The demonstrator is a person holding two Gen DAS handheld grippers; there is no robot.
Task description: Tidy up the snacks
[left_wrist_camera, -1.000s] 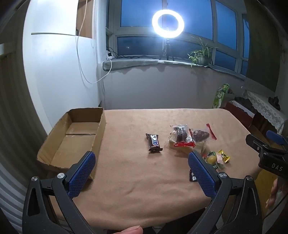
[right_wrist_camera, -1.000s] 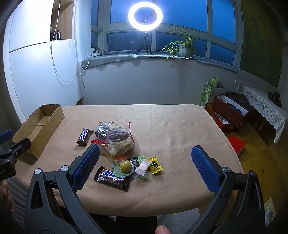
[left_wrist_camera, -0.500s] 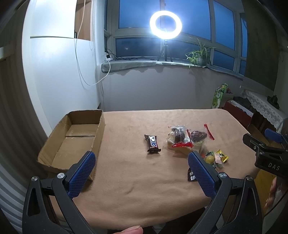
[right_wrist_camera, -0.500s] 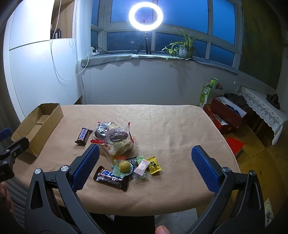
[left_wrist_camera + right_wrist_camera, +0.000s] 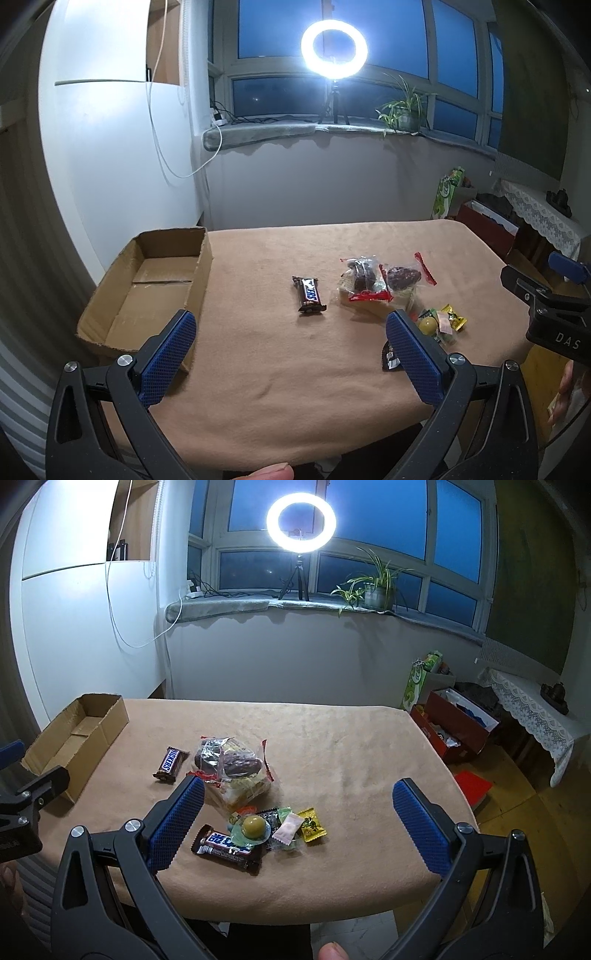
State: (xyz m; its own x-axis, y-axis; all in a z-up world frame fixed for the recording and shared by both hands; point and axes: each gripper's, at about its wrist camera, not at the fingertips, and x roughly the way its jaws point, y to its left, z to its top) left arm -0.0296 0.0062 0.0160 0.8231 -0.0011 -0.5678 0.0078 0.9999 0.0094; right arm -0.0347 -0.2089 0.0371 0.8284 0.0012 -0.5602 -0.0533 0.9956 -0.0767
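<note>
I hold my left gripper (image 5: 290, 338) and right gripper (image 5: 298, 808) wide apart, holding nothing, above the table's (image 5: 369, 746) near edge; cardboard box (image 5: 147, 280) sits at its left edge.

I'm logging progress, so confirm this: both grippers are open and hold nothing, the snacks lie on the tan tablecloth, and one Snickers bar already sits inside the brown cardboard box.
One detail is wrong. The brown cardboard box holds nothing, as the left wrist view shows; the Snickers bar lies on the tan tablecloth beside it. The rest stands: the left gripper and right gripper are open and hold nothing.
</note>
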